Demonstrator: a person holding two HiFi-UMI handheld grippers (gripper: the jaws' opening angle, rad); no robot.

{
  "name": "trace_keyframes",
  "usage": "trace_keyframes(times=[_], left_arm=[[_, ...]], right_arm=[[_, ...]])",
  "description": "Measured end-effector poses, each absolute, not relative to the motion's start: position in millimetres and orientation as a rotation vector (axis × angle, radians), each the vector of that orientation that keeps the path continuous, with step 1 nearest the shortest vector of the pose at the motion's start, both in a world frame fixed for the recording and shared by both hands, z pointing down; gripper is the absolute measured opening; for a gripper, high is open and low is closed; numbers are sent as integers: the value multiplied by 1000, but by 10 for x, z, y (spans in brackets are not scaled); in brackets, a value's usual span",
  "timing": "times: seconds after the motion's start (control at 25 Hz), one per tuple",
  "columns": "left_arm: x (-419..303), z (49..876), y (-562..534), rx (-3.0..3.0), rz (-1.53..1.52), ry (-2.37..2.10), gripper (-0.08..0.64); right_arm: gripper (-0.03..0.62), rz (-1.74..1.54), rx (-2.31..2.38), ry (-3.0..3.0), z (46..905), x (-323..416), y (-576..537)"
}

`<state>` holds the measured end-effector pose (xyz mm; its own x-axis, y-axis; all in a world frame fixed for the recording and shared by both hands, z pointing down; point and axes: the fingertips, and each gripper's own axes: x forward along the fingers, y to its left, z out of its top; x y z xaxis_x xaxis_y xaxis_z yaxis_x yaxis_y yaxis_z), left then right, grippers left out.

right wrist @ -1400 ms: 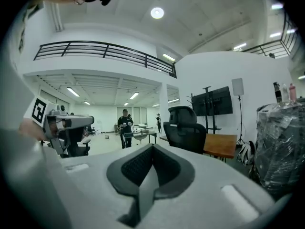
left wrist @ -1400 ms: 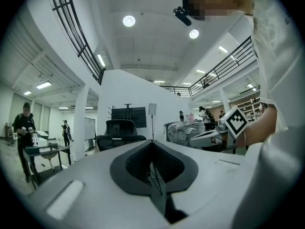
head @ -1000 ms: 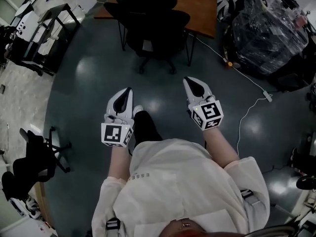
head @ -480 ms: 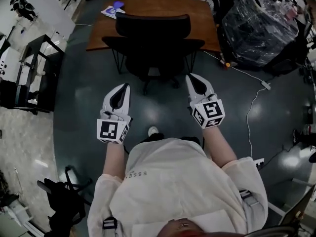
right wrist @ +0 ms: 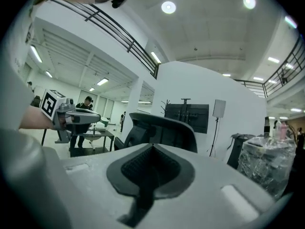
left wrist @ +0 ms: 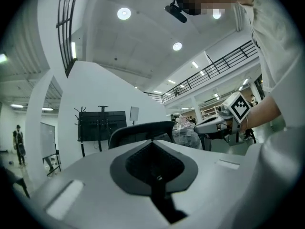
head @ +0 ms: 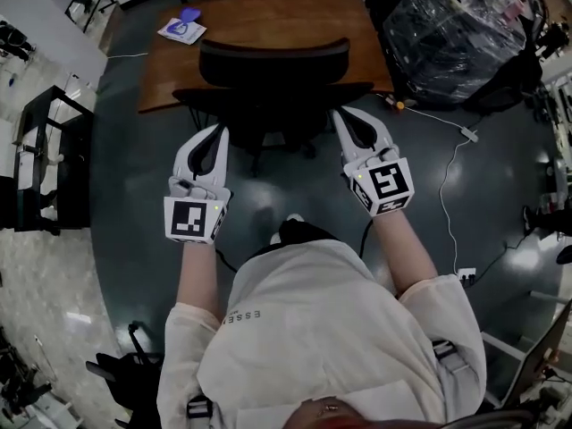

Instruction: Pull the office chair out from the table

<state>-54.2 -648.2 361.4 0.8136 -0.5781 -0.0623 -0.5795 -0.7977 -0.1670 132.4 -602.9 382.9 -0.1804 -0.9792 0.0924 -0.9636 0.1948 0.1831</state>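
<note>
Left tool (head: 218, 134), left of centre: jaws together, nothing between them. Office chair (head: 273, 61), upper centre, tucked against the counter (head: 268, 12), sits closer to both tools than in the earlier frames. Right tool (head: 340, 114), right of centre: jaws together, nothing between them.

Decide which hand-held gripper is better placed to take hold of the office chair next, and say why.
Right, narrowly. The right hand-held gripper lies at the edge of the chair, while the left hand-held gripper is slightly short. Both are shut and empty.
</note>
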Motion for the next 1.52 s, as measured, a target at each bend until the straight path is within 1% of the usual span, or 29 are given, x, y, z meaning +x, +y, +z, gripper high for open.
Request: trace_keyframes(times=[0.12, 0.16, 0.2, 0.24, 0.28, 0.32, 0.36, 0.44, 0.48, 0.52, 0.68, 0.8, 0.92, 0.96, 1.08, 1.12, 1.2, 1.32, 1.52], left_arm=[[-372, 3500, -6744, -2700, -130, 844, 12], [-314, 3472, -6849, -2644, -190, 824, 12], [-258, 3442, -6949, -2589, -250, 802, 34], [-205, 3406, -7041, -2537, -303, 778, 86], [-155, 3364, -7125, -2487, -347, 751, 121], [-104, 3323, -7201, -2440, -382, 722, 159], [-55, 3287, -7267, -2400, -412, 689, 193], [30, 3245, -7361, -2325, -472, 617, 246], [64, 3238, -7393, -2281, -504, 577, 262], [92, 3248, -7418, -2230, -542, 534, 262], [203, 3464, -7522, -2081, -727, 367, 262], [317, 3574, -7578, -2077, -791, 296, 259], [423, 3596, -7608, -2024, -834, 252, 220], [459, 3602, -7614, -2006, -848, 236, 216], [548, 3651, -7625, -1980, -890, 194, 190], [565, 3675, -7623, -1973, -902, 183, 177], [579, 3716, -7607, -1936, -921, 163, 122], [553, 3750, -7585, -1867, -940, 138, 78], [495, 3753, -7536, -1832, -927, 147, 72]], right_arm=[[-8, -259, 1825, -2220, 3598, 1407, -6262], [3, -296, 1794, -2208, 3541, 1412, -6337], [111, -324, 1753, -2205, 3494, 1403, -6413], [185, -347, 1708, -2203, 3453, 1392, -6492], [216, -368, 1665, -2197, 3412, 1386, -6574], [229, -392, 1622, -2187, 3372, 1382, -6655], [258, -423, 1577, -2170, 3338, 1378, -6735], [279, -498, 1469, -2109, 3313, 1370, -6886], [284, -531, 1405, -2070, 3328, 1366, -6956], [290, -555, 1341, -2033, 3357, 1363, -7019], [290, -555, 1143, -1975, 3528, 1329, -7202], [290, -570, 1018, -1963, 3610, 1237, -7266], [288, -633, 913, -1939, 3640, 1125, -7309], [275, -649, 882, -1932, 3651, 1095, -7326], [123, -665, 800, -1922, 3686, 1028, -7352], [104, -672, 768, -1914, 3714, 1019, -7344], [44, -688, 701, -1894, 3780, 1016, -7307], [35, -671, 656, -1887, 3805, 1001, -7261], [32, -675, 663, -1858, 3819, 953, -7215]])
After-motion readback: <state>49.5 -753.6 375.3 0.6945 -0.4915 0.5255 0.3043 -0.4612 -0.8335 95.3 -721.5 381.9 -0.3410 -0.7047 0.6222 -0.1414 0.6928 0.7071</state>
